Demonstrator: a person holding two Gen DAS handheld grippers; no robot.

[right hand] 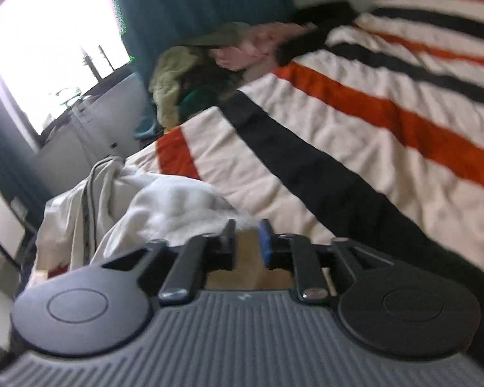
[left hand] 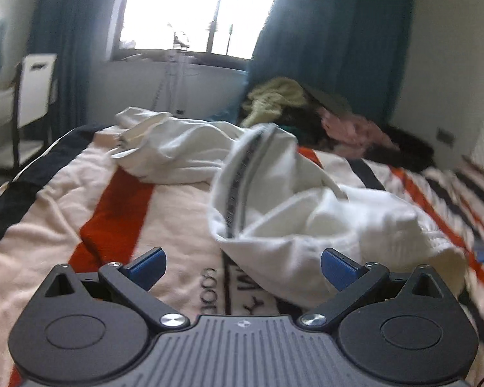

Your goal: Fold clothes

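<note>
White garment (left hand: 306,200) crumpled on the striped bed cover (left hand: 119,213), filling the centre and right of the left wrist frame, dark zipper line running down its near fold. Second pale bundle (left hand: 174,148) lying just behind it, toward upper centre. Left tongs (left hand: 243,271) spread wide at the bottom of the frame, blue pads well apart, nothing between them, garment edge just beyond the right pad. Heap of mixed clothes (left hand: 309,109) in yellow-green, pink and dark tones at the far end of the bed, upper right of centre. Blue curtains (left hand: 335,32) flanking a bright window (left hand: 196,6) across the top.

Over in the right wrist frame, heavily tilted and blurred: right tongs (right hand: 247,242) parted by a narrow gap, nothing pinched, bare cover showing through the gap. White garment (right hand: 145,206) bunched at lower left, just beside the left finger. Orange and black stripes of the cover (right hand: 371,135) sweeping to the right edge. Clothes heap (right hand: 196,74) at upper centre.
</note>
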